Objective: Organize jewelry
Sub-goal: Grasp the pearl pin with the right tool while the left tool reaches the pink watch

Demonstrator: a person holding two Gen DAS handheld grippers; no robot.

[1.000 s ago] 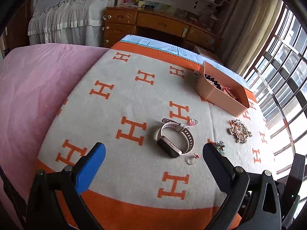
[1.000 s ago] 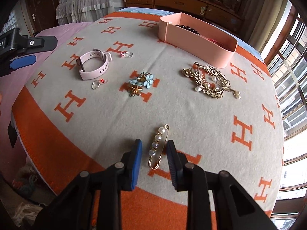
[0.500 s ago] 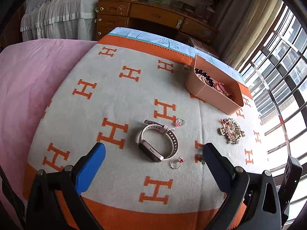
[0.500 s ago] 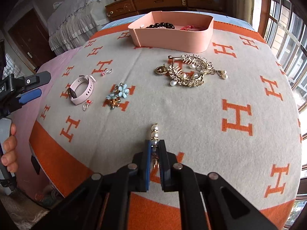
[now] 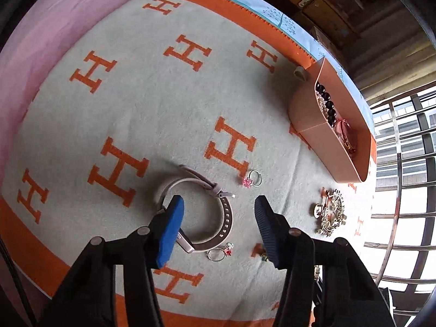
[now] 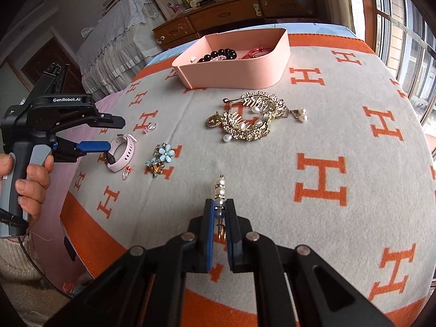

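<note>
My right gripper [image 6: 220, 207] is shut on a gold pearl pin [image 6: 219, 186] and holds it above the blanket, its pearl end sticking out forward. My left gripper [image 5: 218, 212] is open, low over a pale pink watch [image 5: 203, 188], its fingers on either side of the band; it also shows in the right wrist view [image 6: 109, 136] beside the watch [image 6: 122, 155]. A pink tray [image 6: 245, 73] at the far side holds a dark bead bracelet [image 6: 218, 54] and red pieces. The tray shows in the left wrist view [image 5: 308, 114] too.
On the orange-and-grey H blanket [image 6: 340, 125] lie a gold pearl hair comb [image 6: 250, 121], blue and gold flower brooches [image 6: 160, 158], a red-stone ring [image 5: 219, 253] and a pink-stone ring [image 5: 252, 179]. A pink bedspread [image 5: 41, 32] lies left; a wooden dresser [image 6: 231, 13] behind.
My right gripper shut on the pearl pin and lifted it. My left gripper moved forward and down over the watch and narrowed its opening.
</note>
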